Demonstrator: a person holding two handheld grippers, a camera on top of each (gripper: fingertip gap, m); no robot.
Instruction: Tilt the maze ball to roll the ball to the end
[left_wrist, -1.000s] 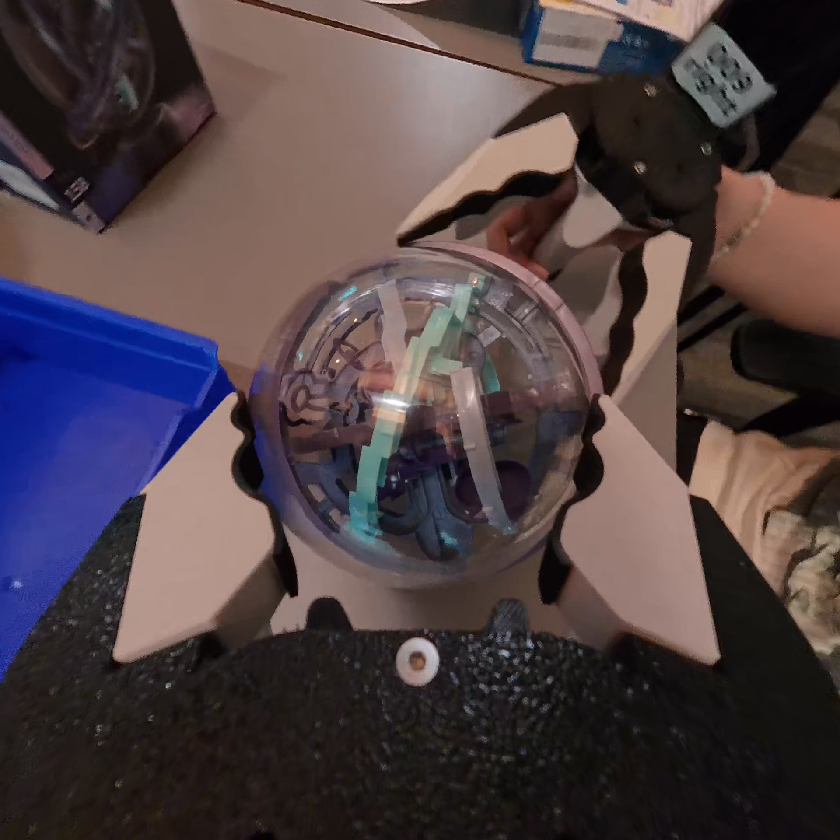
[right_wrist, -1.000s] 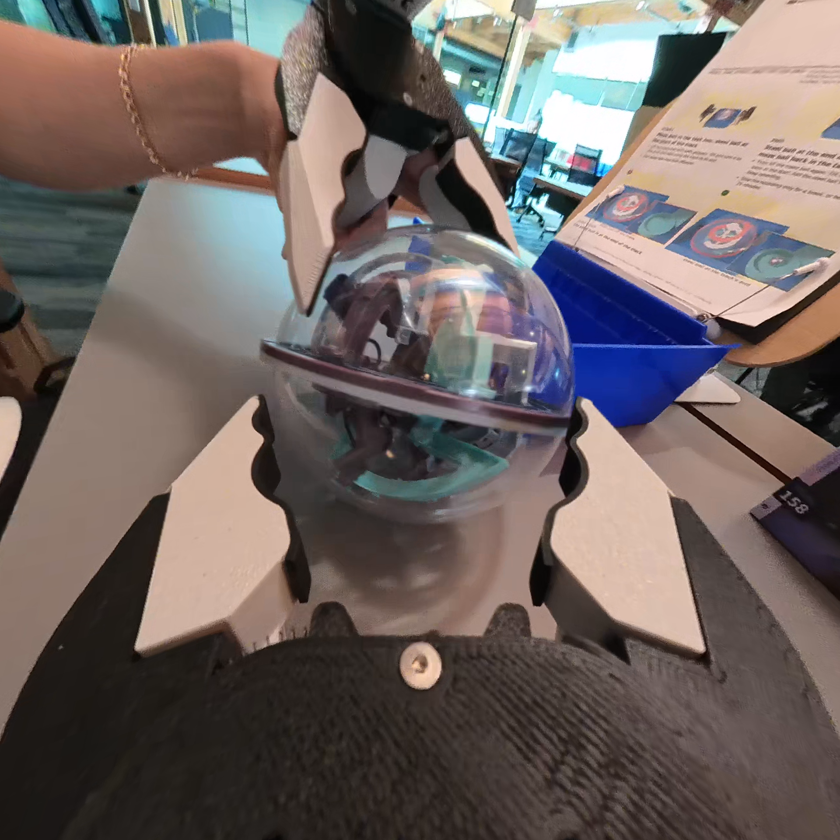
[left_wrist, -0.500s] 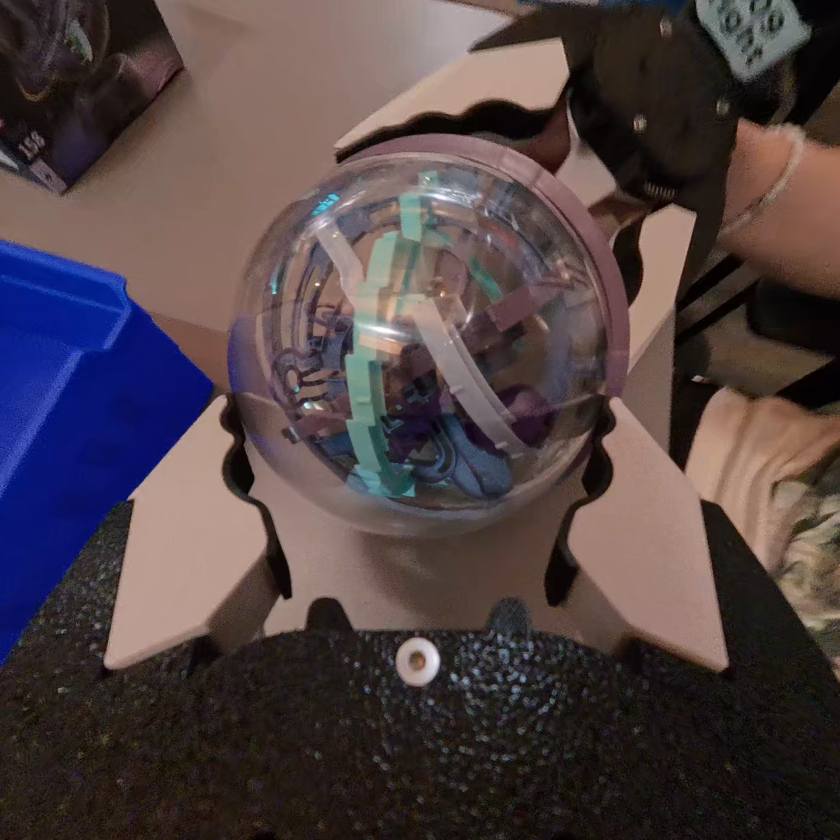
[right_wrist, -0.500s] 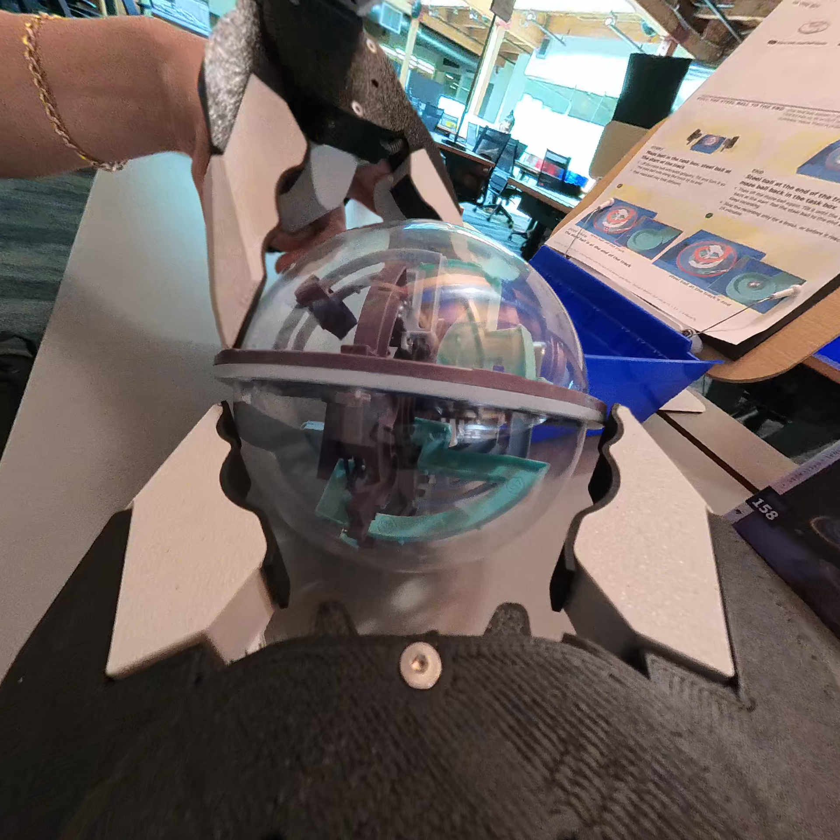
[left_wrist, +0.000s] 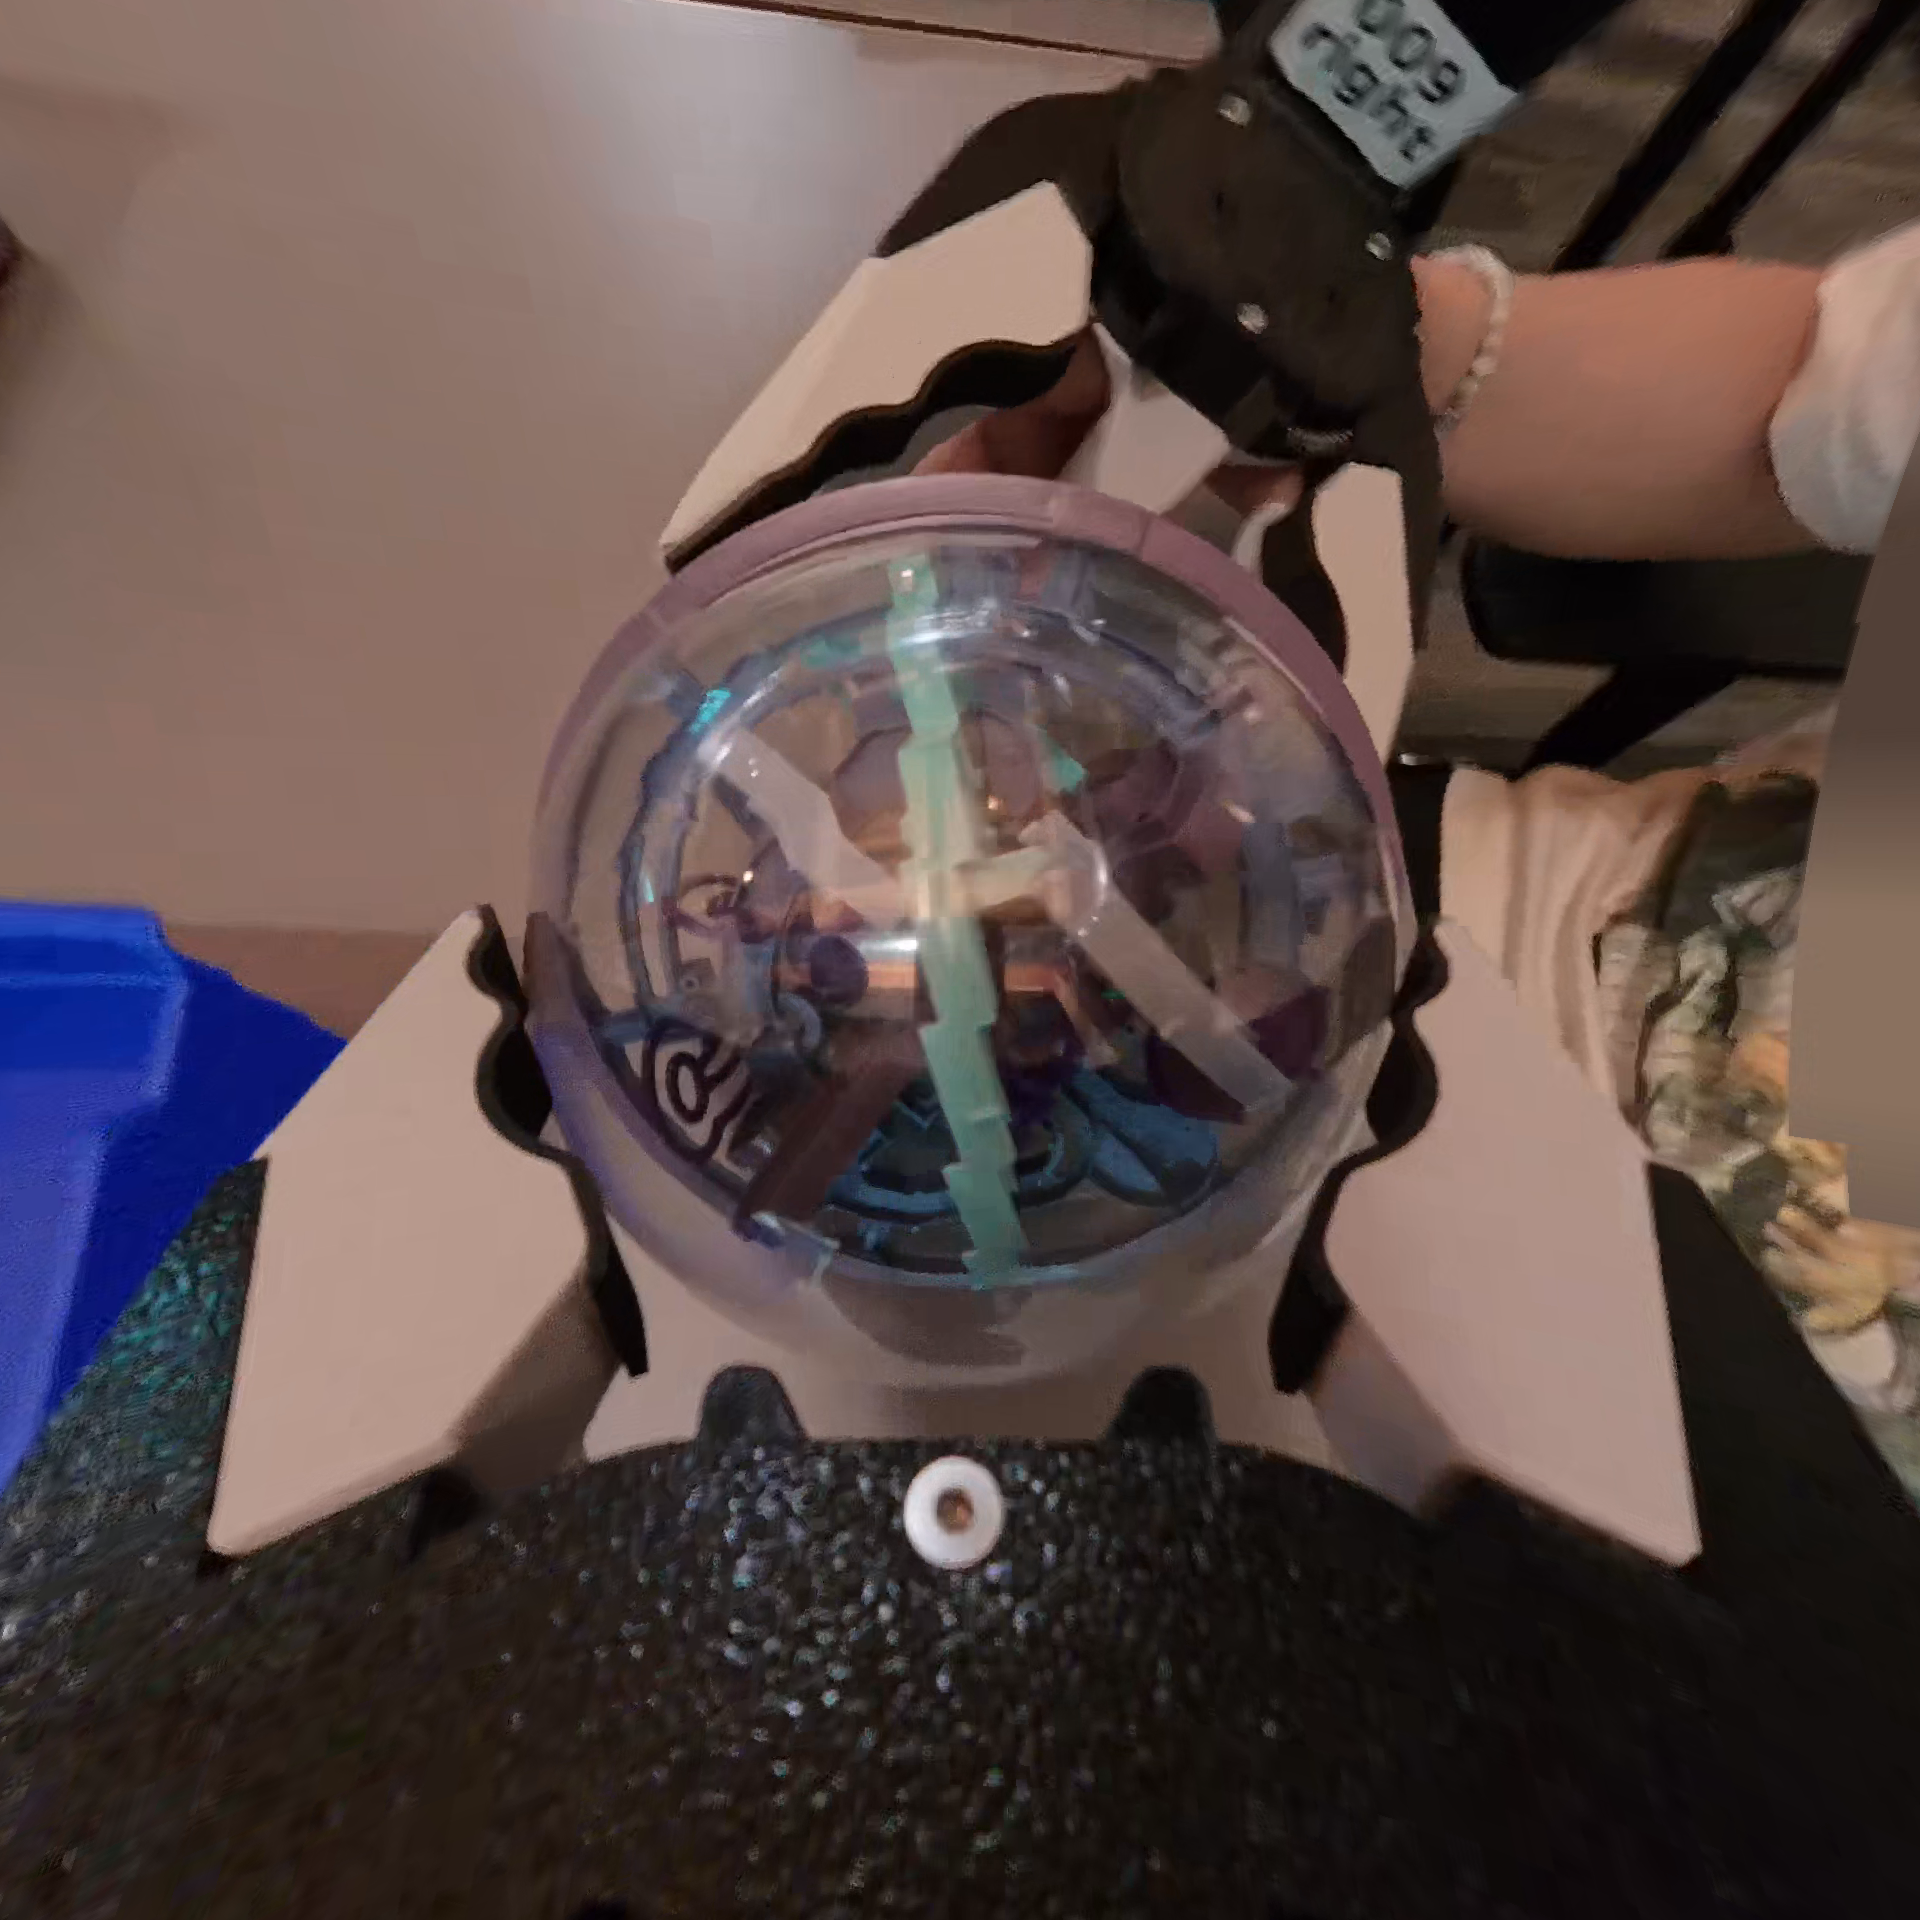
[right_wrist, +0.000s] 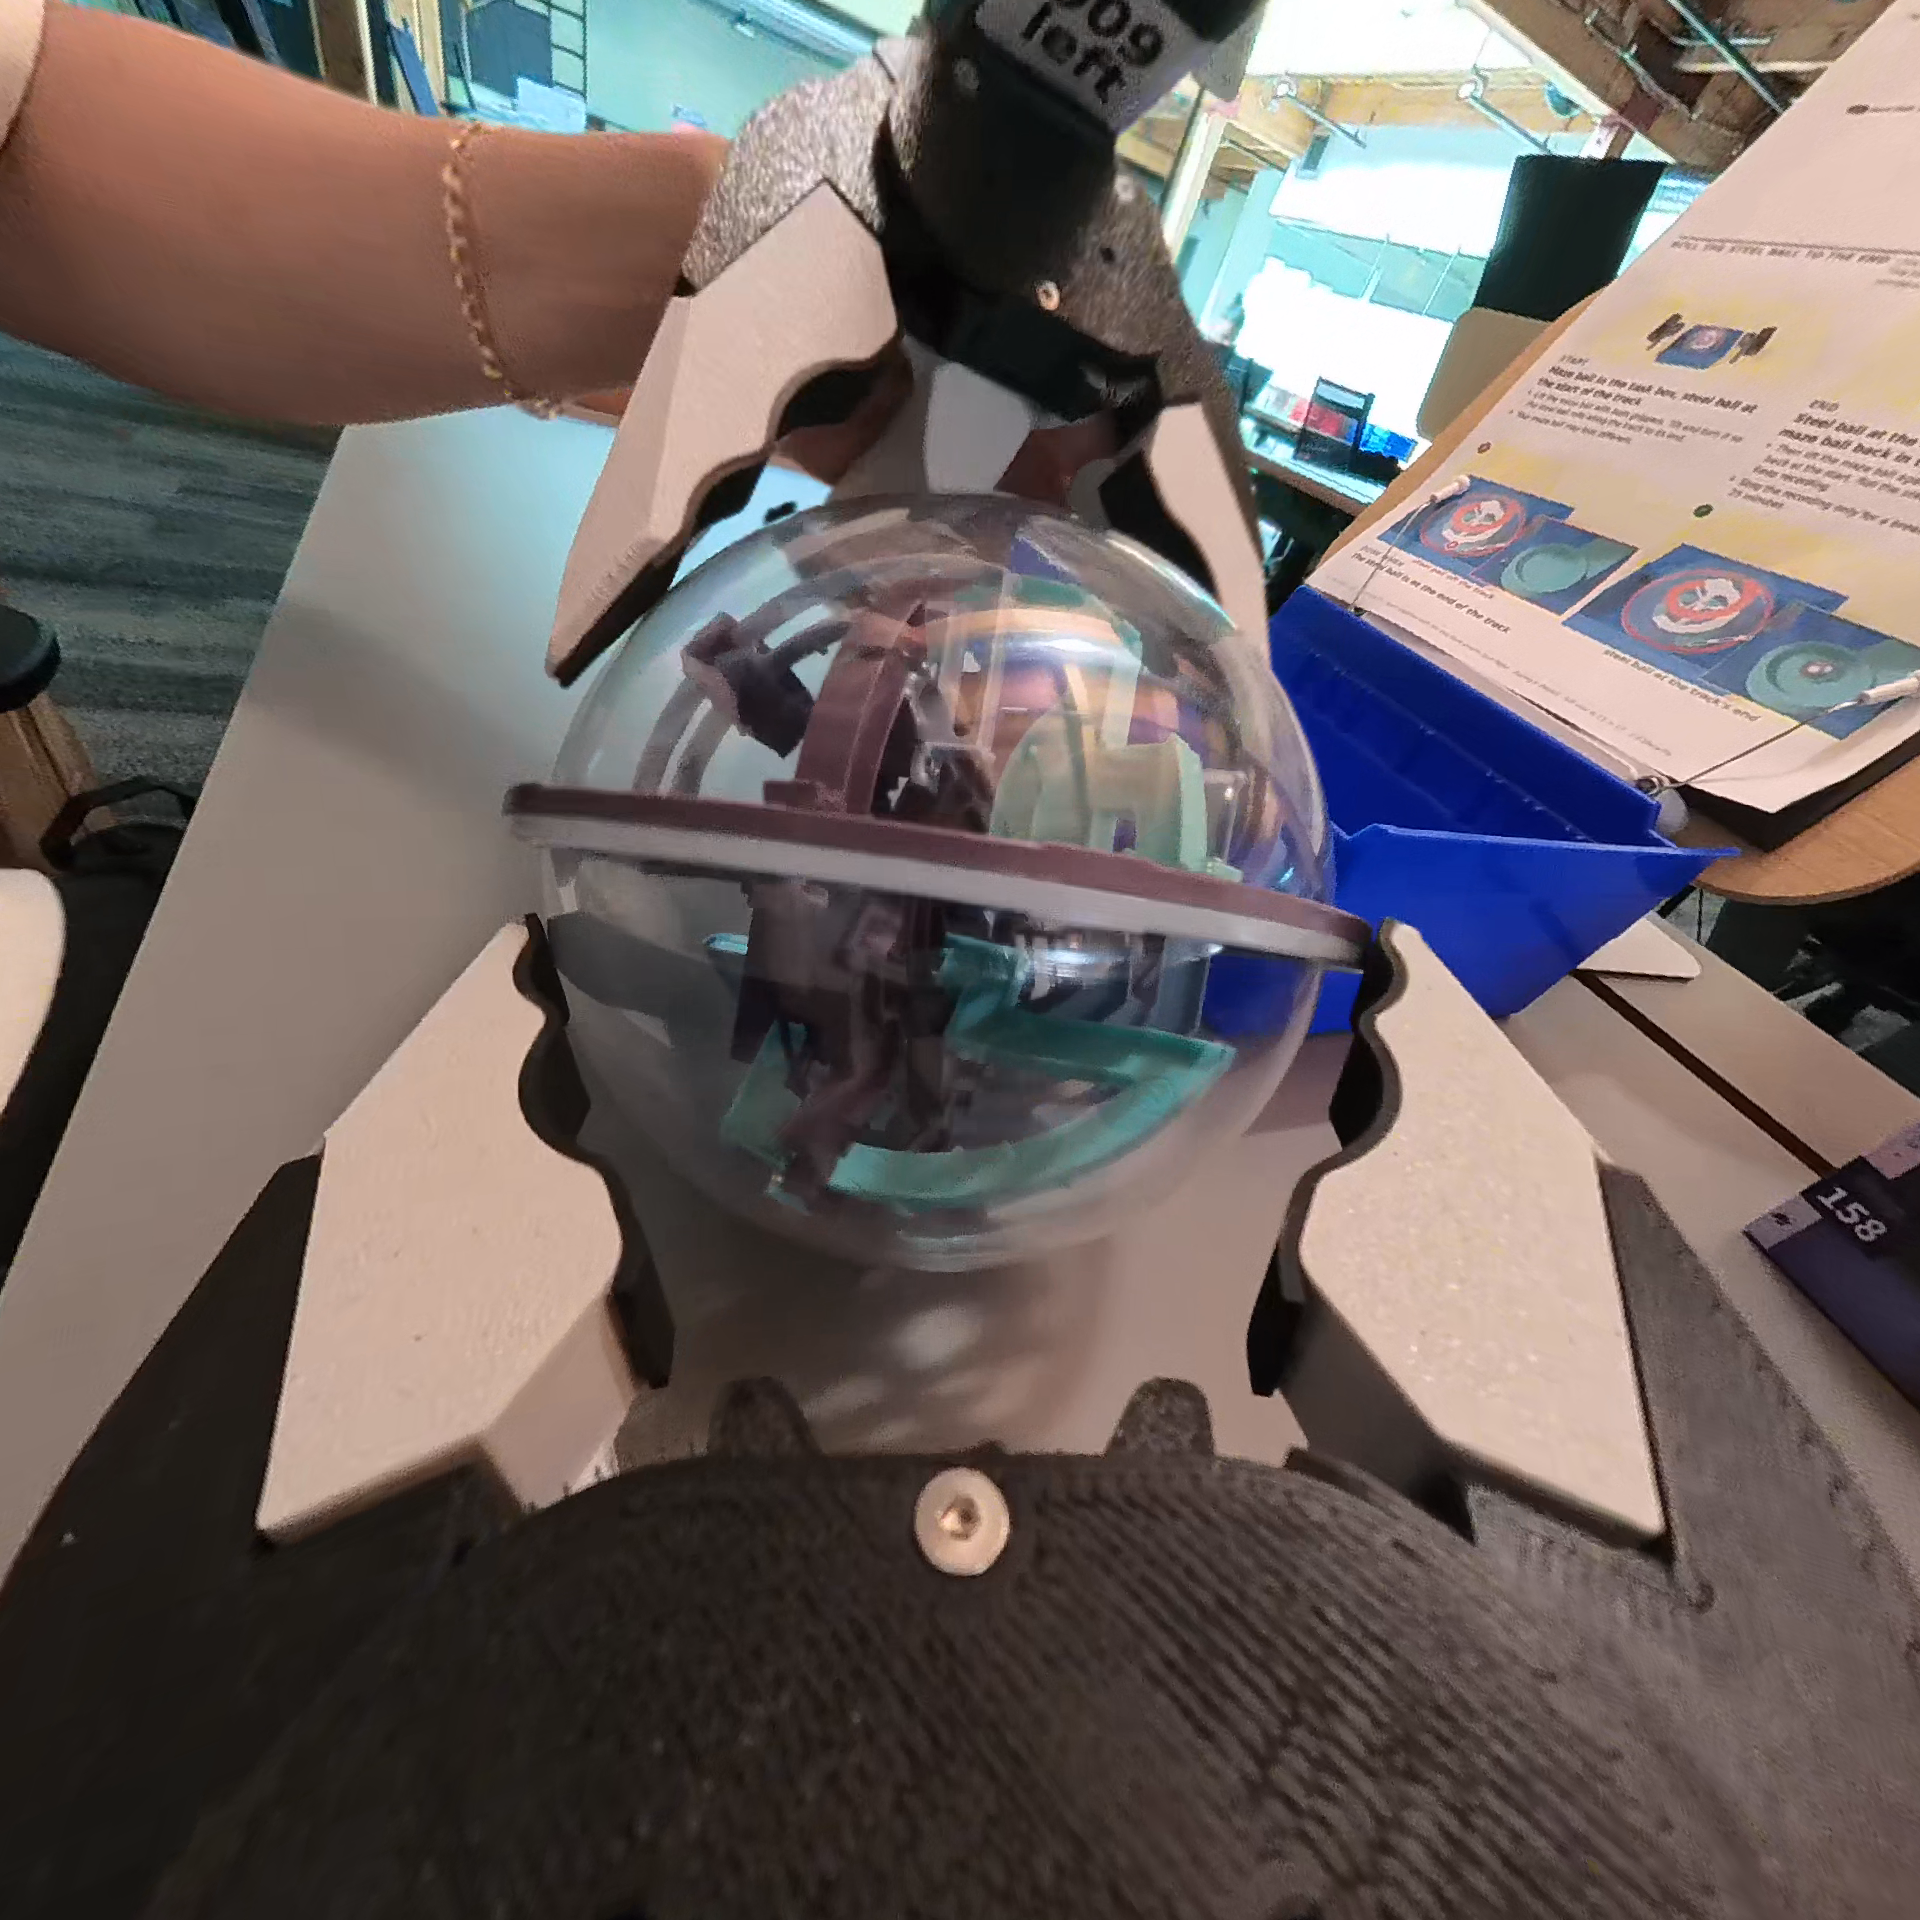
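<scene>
Dim, motion-blurred, wide-angle edge distortion

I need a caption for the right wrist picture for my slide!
Two grippers' fingers cradle a clear maze ball above a white table, blue bin behind.

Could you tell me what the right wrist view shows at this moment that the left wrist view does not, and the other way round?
Only the right wrist view shows the instruction sheet on its stand, a dark box at the table edge, and the left gripper over the sphere. Only the left wrist view shows the right gripper behind it and patterned clothing. Both show the maze ball between the fingers, the blue bin and the table.
</scene>
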